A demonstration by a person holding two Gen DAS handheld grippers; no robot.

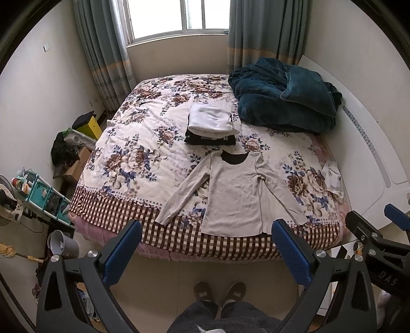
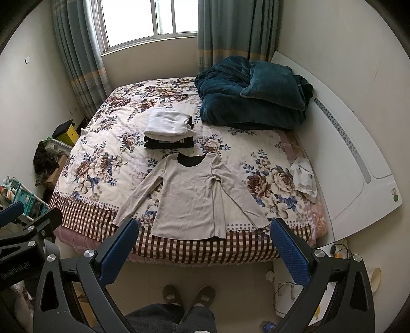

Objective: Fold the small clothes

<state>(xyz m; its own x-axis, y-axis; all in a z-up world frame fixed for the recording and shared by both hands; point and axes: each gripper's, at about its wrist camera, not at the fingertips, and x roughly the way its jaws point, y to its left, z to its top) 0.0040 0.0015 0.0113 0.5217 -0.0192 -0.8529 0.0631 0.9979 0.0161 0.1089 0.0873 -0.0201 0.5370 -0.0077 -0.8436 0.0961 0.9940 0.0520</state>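
Daylit window between grey-green curtains, cream walls, tiled floor.

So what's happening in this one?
A person stands at the foot of a bed with a gripper in each hand. The left gripper and right gripper are both open and held back, touching nothing. A beige long-sleeved shirt lies spread flat near the bed's edge, not yet folded. Behind it sits a stack of folded clothes, and a small crumpled white garment lies by the headboard side.
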